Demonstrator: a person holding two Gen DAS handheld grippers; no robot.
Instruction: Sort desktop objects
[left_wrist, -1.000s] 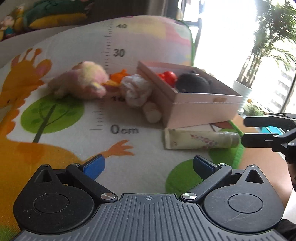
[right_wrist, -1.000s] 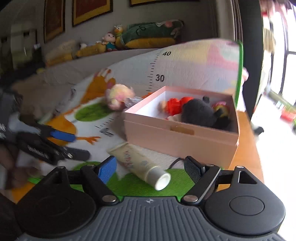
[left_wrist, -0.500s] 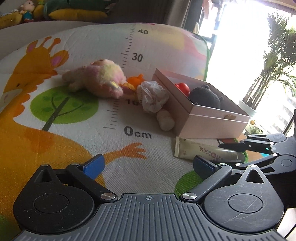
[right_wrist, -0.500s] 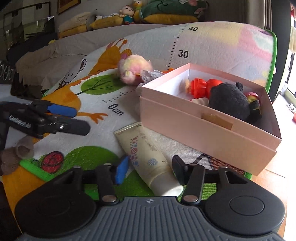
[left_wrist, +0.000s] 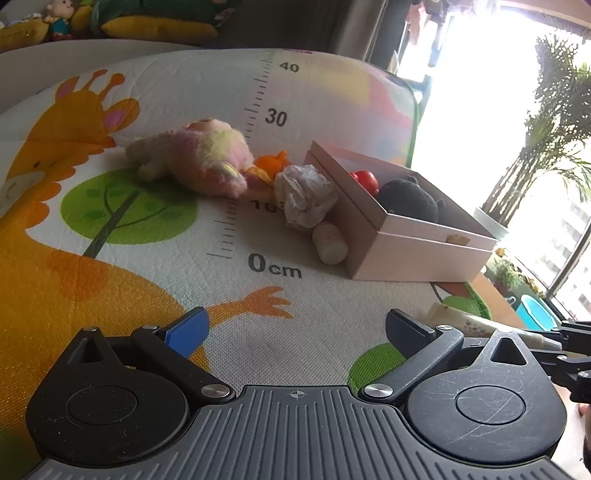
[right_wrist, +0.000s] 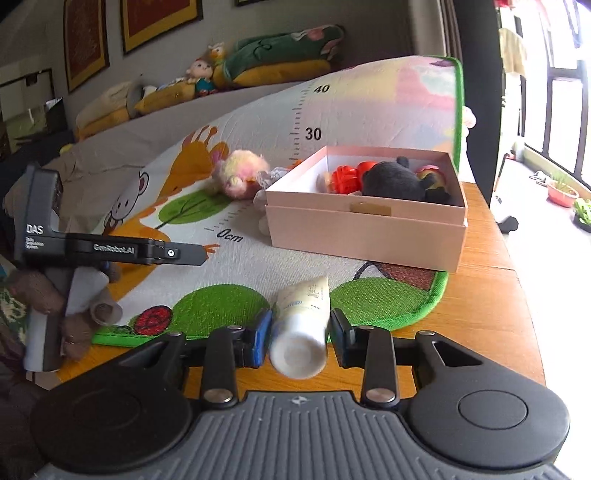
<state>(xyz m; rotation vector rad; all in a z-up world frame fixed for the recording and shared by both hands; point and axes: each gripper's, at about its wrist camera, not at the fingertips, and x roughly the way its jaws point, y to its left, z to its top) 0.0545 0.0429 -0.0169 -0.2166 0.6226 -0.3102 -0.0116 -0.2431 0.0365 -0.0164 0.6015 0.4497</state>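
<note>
Right tool (right_wrist: 298, 334) clamping cream tube (right_wrist: 303, 314), tube's far end hidden

Mat (left_wrist: 332, 92): "0cm", "30", "40" (ruler); left tool (right_wrist: 199, 254): "GenRobot.AI", "DAS".

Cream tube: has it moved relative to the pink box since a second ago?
Yes. The cream tube, clamped in the right gripper, has been pulled back from the pink box toward the mat's near edge.

Cream tube (right_wrist: 303, 317) with white cap, pinched near the cap, nose over the mat edge. Pink box (right_wrist: 365, 218) behind, open, holding plush toys.
</note>
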